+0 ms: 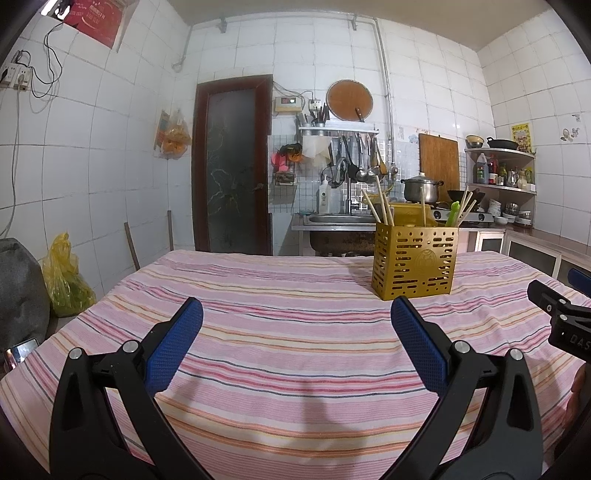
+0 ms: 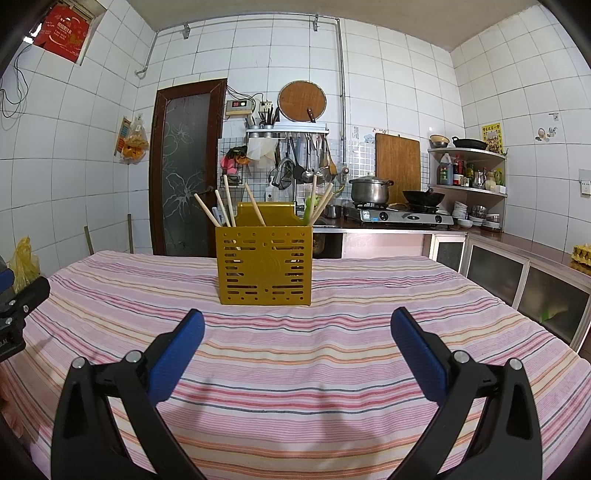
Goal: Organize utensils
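Right gripper body (image 1: 570, 338): white letters "DAS", cut off at the edge.
Red box (image 2: 61, 31): print illegible.

- Left gripper (image 1: 295, 325): two glossy black plastic arms that taper forward, each with a triangular cut-out near its base.
- Its fingers (image 1: 177, 343) carry blue pads with a fine cross-hatched grip texture and rounded tips.
- Round silver screws (image 1: 129, 346) sit at the pivots, two on each side.
- Right gripper (image 2: 297, 332): the same build, black arms, blue textured pads (image 2: 417, 354) and paired silver pivot screws.
- Seen from the left wrist view, the right gripper's black body shows small silver screws and white letters "DAS", cut off by the frame edge.
- A strip of bare skin (image 1: 577, 387) shows at the right edge of the left wrist view.
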### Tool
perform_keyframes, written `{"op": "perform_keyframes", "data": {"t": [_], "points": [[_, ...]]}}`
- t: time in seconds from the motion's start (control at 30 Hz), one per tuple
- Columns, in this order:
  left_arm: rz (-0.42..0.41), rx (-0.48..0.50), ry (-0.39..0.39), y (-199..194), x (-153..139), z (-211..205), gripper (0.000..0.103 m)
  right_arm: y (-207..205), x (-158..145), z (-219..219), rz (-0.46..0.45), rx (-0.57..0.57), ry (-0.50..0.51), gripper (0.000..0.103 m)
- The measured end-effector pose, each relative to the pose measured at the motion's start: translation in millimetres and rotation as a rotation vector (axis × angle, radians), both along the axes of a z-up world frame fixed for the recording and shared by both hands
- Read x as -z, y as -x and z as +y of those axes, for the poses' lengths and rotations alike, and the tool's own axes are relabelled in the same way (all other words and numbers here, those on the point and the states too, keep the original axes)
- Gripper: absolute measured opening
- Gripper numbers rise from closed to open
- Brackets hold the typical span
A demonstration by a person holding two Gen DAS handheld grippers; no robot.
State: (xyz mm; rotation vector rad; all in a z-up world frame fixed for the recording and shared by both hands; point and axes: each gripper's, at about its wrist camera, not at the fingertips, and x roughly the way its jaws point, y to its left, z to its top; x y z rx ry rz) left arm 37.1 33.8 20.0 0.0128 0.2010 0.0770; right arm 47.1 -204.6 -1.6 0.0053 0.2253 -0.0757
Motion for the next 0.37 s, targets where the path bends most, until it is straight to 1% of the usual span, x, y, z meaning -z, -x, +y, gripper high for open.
{"op": "perform_keyframes", "data": {"t": [0.37], "points": [[-0.007, 0.003, -0.004, 3.1, -1.3, -2.2, 0.098, 0.1, 0.5, -0.5, 0.0, 0.0, 0.0, 0.099]]}}
